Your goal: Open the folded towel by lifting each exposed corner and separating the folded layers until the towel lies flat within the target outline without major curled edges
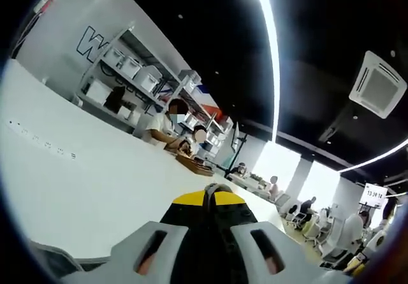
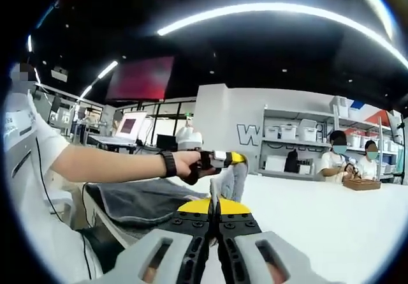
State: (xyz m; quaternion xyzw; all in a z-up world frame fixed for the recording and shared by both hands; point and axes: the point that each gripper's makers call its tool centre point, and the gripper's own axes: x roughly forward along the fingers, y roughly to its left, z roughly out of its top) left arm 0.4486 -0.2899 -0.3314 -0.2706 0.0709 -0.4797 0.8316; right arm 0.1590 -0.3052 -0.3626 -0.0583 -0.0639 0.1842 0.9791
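Towel lies dark and folded at the lower left of the right gripper view, on a white table near its edge; no target outline is visible around it. Right gripper, at bottom centre, has its jaws pressed together on nothing and sits above and beside the cloth. Left gripper shows mid-frame in the person's hand, raised well off the towel; in its own view its jaws look closed and empty, aimed across the room. Risk, as I judge it: both tools are high and aimed away, so a blind descent could miss a corner or pinch several layers together.
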